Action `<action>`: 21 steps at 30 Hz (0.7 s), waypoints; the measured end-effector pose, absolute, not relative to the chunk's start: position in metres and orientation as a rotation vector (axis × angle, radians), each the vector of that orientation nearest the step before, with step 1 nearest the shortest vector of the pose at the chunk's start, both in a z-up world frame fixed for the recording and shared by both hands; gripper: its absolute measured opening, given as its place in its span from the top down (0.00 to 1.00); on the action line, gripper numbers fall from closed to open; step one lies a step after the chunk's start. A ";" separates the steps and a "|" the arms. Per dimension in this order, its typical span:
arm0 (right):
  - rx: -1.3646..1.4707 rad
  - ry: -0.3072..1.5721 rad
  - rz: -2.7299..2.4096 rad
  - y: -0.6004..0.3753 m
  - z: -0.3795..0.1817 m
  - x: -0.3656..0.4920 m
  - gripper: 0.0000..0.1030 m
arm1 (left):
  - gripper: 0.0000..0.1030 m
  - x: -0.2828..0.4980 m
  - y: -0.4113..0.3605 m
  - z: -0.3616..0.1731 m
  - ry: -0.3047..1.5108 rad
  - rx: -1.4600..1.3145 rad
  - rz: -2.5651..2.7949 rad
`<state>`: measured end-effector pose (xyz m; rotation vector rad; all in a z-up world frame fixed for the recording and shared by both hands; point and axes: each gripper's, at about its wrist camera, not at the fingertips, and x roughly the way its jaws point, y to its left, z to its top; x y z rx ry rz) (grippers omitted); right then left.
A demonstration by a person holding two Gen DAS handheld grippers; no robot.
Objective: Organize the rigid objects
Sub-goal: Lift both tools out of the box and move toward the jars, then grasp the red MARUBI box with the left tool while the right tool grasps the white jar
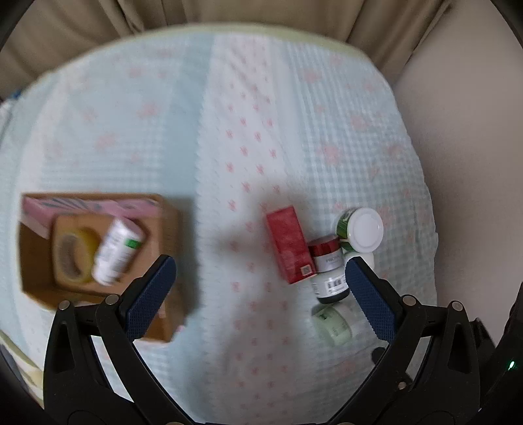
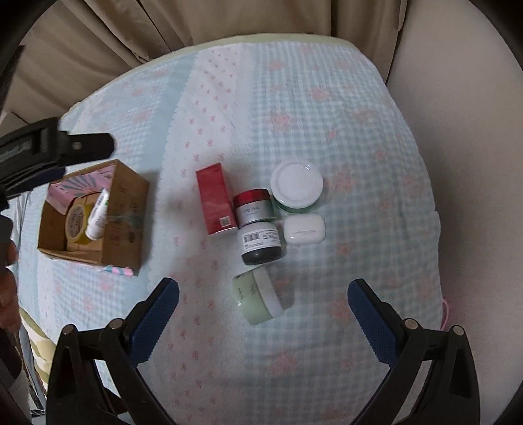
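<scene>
A brown cardboard box [image 1: 168, 229] [image 2: 126, 215] sits at the left of the cloth. In it lie a white bottle with a green label [image 1: 116, 253] [image 2: 98, 217], a roll of tape [image 1: 73, 255] [image 2: 76, 222] and a pink box [image 1: 88, 207]. A red carton [image 1: 289, 243] [image 2: 215, 199], a red-lidded jar [image 1: 325, 253] [image 2: 253, 207], a dark jar [image 1: 330, 287] [image 2: 261, 243], a white-lidded green jar [image 1: 362, 229] [image 2: 295, 186], a white earbud case [image 2: 304, 229] and a pale green jar [image 1: 331, 325] [image 2: 258, 297] cluster at mid-right. My left gripper [image 1: 260, 296] is open and empty. My right gripper [image 2: 263, 314] is open and empty, above the pale green jar.
The surface is a light blue checked quilt with pink flowers [image 1: 248, 130] [image 2: 294, 108], falling off at the right beside a beige wall [image 2: 457, 130]. Beige curtains [image 2: 163, 26] hang behind. The left gripper's black body [image 2: 49, 150] shows above the box in the right wrist view.
</scene>
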<state>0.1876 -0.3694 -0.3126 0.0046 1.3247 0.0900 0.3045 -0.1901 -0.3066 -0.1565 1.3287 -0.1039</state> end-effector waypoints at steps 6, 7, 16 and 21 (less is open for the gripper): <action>0.002 1.363 0.119 -0.373 -0.351 0.207 0.06 | 0.04 0.333 -0.208 -0.371 1.460 -0.197 -0.093; -0.013 1.374 0.126 -0.371 -0.360 0.210 0.08 | 0.05 0.338 -0.209 -0.380 1.479 -0.206 -0.091; -0.030 1.448 0.163 -0.359 -0.425 0.229 0.28 | 0.25 0.360 -0.225 -0.453 1.607 -0.227 -0.108; -0.063 1.442 0.175 -0.354 -0.442 0.236 0.33 | 0.33 0.366 -0.236 -0.470 1.626 -0.206 -0.132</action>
